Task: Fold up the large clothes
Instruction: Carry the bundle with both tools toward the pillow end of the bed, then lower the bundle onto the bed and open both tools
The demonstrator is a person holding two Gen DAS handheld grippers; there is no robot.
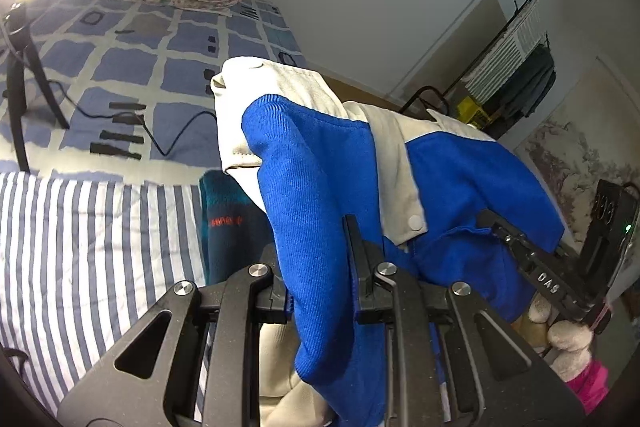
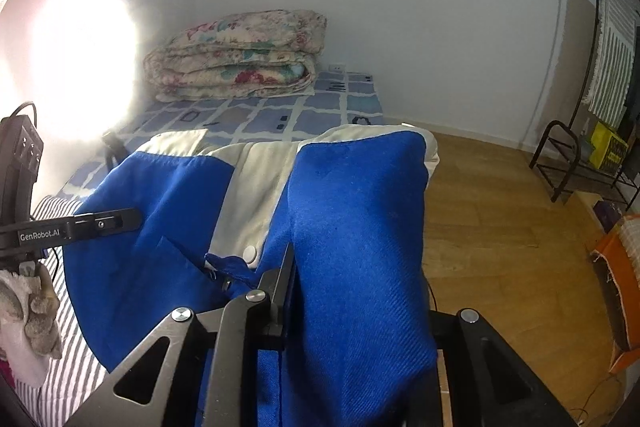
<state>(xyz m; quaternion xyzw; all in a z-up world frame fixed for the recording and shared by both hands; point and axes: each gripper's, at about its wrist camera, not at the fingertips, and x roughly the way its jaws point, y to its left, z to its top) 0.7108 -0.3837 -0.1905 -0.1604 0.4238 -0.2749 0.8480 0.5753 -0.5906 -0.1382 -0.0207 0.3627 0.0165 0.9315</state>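
Note:
A blue and cream jacket (image 1: 320, 163) with a white snap button hangs lifted above the bed, stretched between both grippers. My left gripper (image 1: 316, 251) is shut on a thick blue fold of it; the fabric drapes over and hides the left finger. In the right wrist view the same jacket (image 2: 360, 211) runs between the jaws of my right gripper (image 2: 340, 275), which is shut on it, its right finger covered by cloth. Each view shows the other gripper pinching the jacket's far edge: the right gripper (image 1: 504, 231), the left gripper (image 2: 124, 221).
Below lie a striped sheet (image 1: 80, 239) and a blue checked bedspread (image 1: 132, 67). A folded floral quilt (image 2: 240, 59) sits by the wall. A black tripod (image 1: 24, 75) with a cable stands on the bed, and a teal garment (image 1: 228, 223) lies nearby. A wooden floor (image 2: 488, 211) and a metal rack (image 2: 560, 163) are to the right.

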